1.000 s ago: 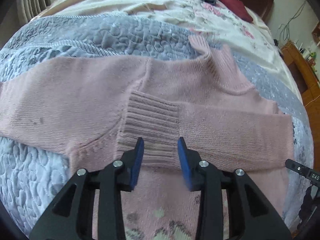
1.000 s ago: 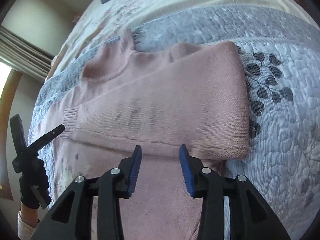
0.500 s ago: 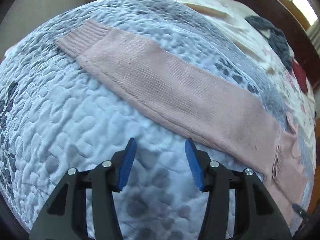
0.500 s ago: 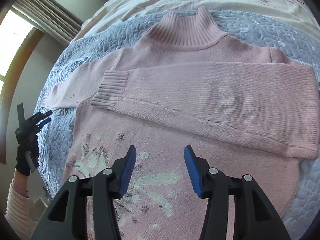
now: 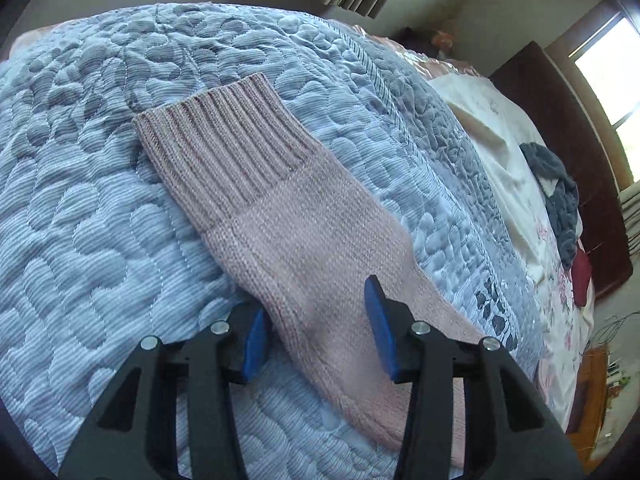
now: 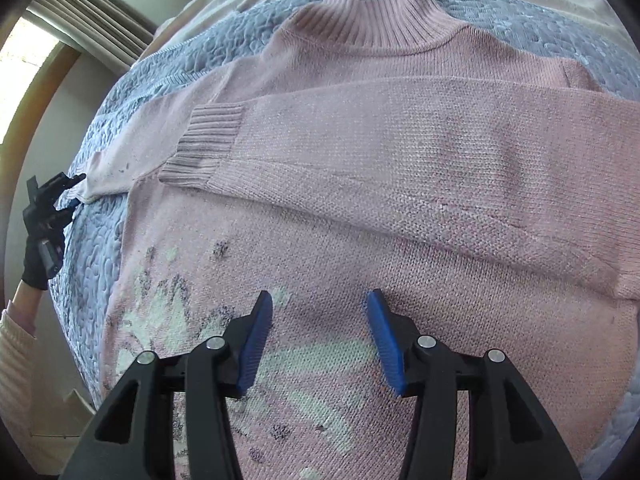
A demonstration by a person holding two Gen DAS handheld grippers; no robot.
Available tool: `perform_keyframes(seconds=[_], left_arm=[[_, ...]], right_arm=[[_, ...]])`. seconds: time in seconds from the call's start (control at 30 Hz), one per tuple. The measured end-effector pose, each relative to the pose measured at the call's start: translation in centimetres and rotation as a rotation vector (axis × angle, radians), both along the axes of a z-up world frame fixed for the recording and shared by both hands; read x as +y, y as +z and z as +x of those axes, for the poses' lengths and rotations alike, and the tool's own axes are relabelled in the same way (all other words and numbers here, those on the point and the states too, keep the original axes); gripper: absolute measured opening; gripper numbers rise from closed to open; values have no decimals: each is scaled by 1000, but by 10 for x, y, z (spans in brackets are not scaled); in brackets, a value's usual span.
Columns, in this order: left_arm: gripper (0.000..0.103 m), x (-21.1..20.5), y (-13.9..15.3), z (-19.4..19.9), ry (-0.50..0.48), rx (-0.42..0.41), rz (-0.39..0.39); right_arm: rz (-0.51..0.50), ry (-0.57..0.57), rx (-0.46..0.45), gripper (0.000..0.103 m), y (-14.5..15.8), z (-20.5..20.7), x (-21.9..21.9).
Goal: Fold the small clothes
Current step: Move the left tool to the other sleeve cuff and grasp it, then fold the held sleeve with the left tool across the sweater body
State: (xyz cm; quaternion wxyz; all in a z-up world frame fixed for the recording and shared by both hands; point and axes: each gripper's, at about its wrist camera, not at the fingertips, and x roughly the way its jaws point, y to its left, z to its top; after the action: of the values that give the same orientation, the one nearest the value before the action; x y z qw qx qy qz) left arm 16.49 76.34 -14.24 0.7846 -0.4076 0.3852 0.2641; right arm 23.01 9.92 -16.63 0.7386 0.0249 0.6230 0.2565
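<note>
**Pink sweater lying on quilted bed, both hand-held grippers open**

Left hand-held gripper (image 5: pixel 318 330): jaws standing wide apart, holding nothing. Its blue pads (image 5: pixel 379 322) are straddling the outstretched sleeve (image 5: pixel 288 232) of the pink sweater, which is running forward between them and lying flat on the blue-grey quilt (image 5: pixel 80 220). The sleeve's ribbed cuff (image 5: pixel 222 144) is lying farthest ahead of the gripper. Off to the right, a cream floral sheet (image 5: pixel 492 148) is carrying a dark grey garment (image 5: pixel 560 196) and a dark red item (image 5: pixel 581 276), with a dark wooden headboard (image 5: pixel 560 152) beyond.

Right hand-held gripper (image 6: pixel 318 334): jaws likewise standing open and empty, hovering over the sweater's (image 6: pixel 360 240) patterned lower front. Ahead of it the other sleeve (image 6: pixel 420 168) is lying folded across the chest, its cuff (image 6: pixel 204 140) pointing left. The ribbed turtleneck collar (image 6: pixel 372 20) is lying farther ahead. At the far left of this view the left hand-held gripper (image 6: pixel 64 190) is sitting at the outstretched sleeve, held by a black-gloved hand (image 6: pixel 40 248) with a pale ribbed cuff at the wrist. Whether it is touching the knit cannot be told from here.
</note>
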Motion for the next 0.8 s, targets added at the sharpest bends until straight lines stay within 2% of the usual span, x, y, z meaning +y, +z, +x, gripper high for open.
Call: perform_keyframes(seconds=[0.03,0.1,0.13,0.2,0.33,0.5,0.7,0.8], left_arm=[[39,1,1,1,2,2,10],[18,2,2,3,2,12,26],[13,3,2,2,1,6,24],[9,2,4,0,2,-19,19],[7,-9,20,-5,-19,-73,43],[7,-43,49,0,-107,-147,78],[7,-109,72,23,-265,-193,115],[7,-151,77,37,-356,-217,110]], right_arm=[[-3,2,-2,50,0,0,1],[-6,4,-5,50,0,0,2],[-5,3,-5,50,0,0,2],[-3,-1,-3,50,0,0,0],[-13,1,-10,50,3,-2,0],[-16,-12,-15,50,8,-5,-6],[-9,-36,-22,50,14,-7,-20],[-10,-50,-27,50,17,-7,-30]])
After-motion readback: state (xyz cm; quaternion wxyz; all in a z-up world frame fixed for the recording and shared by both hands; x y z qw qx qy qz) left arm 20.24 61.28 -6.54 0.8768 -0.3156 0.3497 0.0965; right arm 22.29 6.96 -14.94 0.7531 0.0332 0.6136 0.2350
